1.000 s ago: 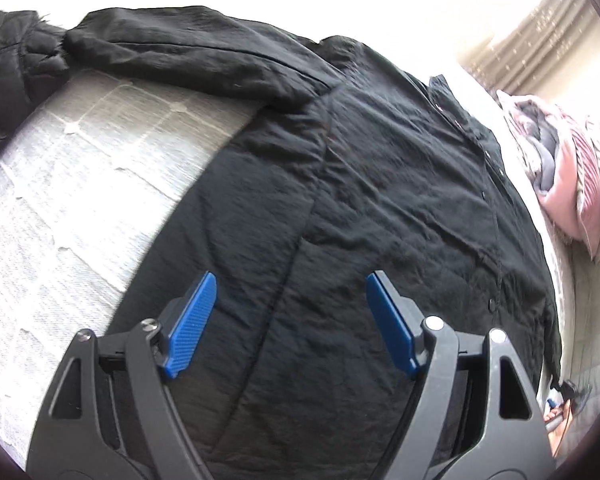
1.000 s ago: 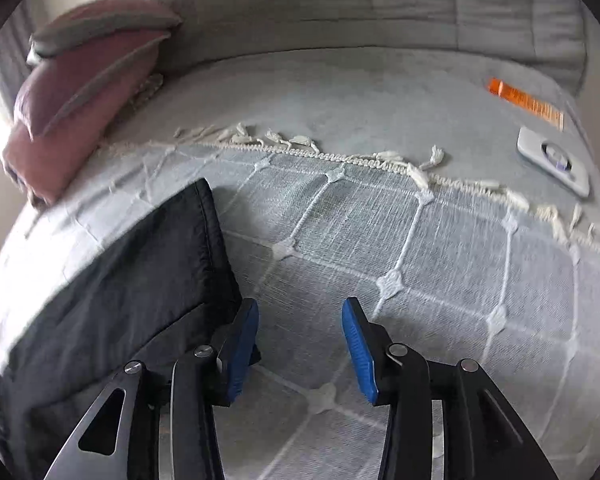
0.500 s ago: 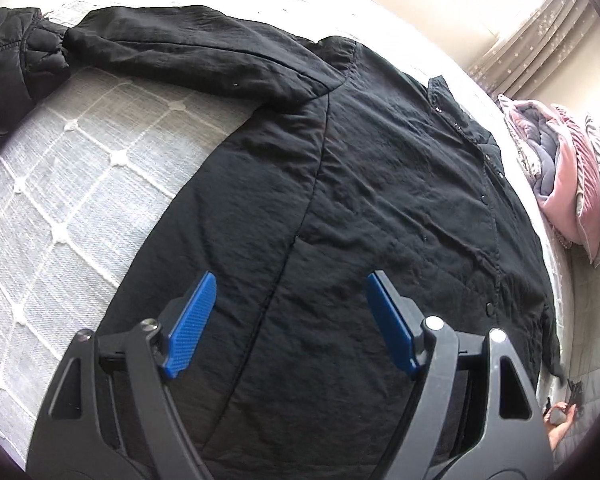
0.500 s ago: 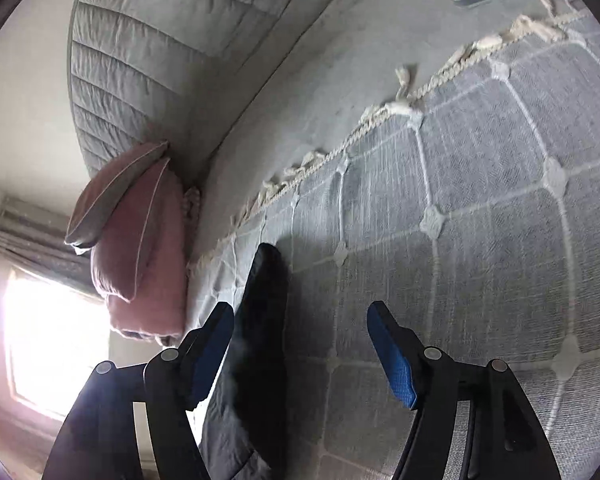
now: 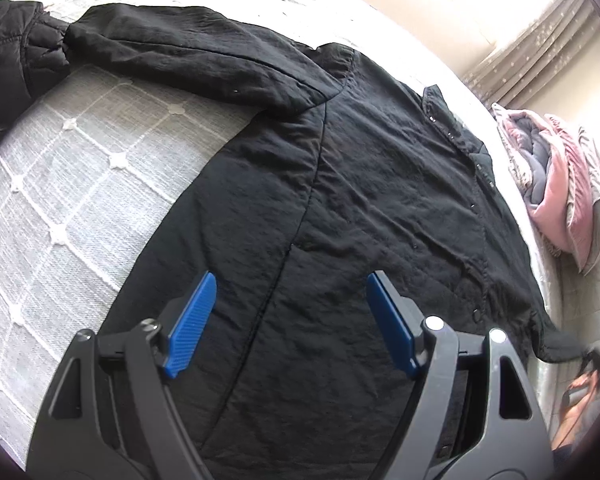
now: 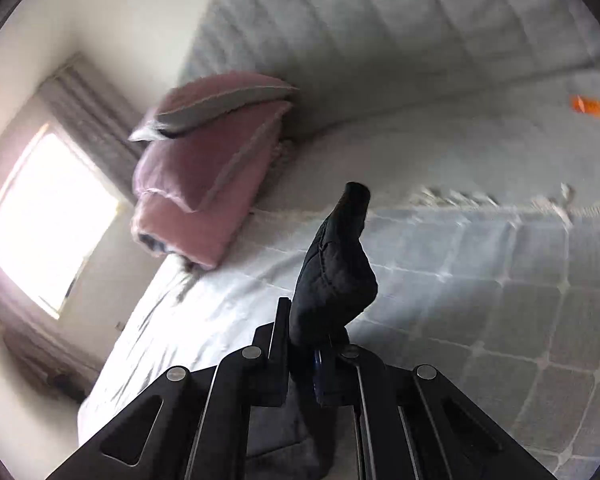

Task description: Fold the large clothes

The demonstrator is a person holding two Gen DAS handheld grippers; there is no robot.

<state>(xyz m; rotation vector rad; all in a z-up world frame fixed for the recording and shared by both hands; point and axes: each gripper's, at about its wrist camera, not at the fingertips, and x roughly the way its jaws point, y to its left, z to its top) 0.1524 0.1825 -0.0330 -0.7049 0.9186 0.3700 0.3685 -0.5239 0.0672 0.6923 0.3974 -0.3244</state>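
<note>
A large black jacket (image 5: 364, 200) lies spread flat on the grey checked bedspread (image 5: 72, 184), one sleeve (image 5: 188, 56) stretched out to the far left. My left gripper (image 5: 290, 320) is open and empty, hovering over the jacket's lower body. My right gripper (image 6: 306, 336) is shut on a corner of the black jacket (image 6: 334, 268), which stands up between the fingers, lifted above the bedspread (image 6: 500, 300).
Folded pink and grey bedding (image 5: 560, 184) sits at the bed's far right edge; it also shows in the right wrist view (image 6: 208, 168). Another black quilted garment (image 5: 8, 68) lies at far left. A padded headboard (image 6: 380, 40), an orange strip (image 6: 592, 106) and a window (image 6: 48, 216) are beyond.
My right gripper has closed on the jacket's corner and lifted it, swinging toward the pink bedding. My left gripper has stayed open over the jacket, barely moving.
</note>
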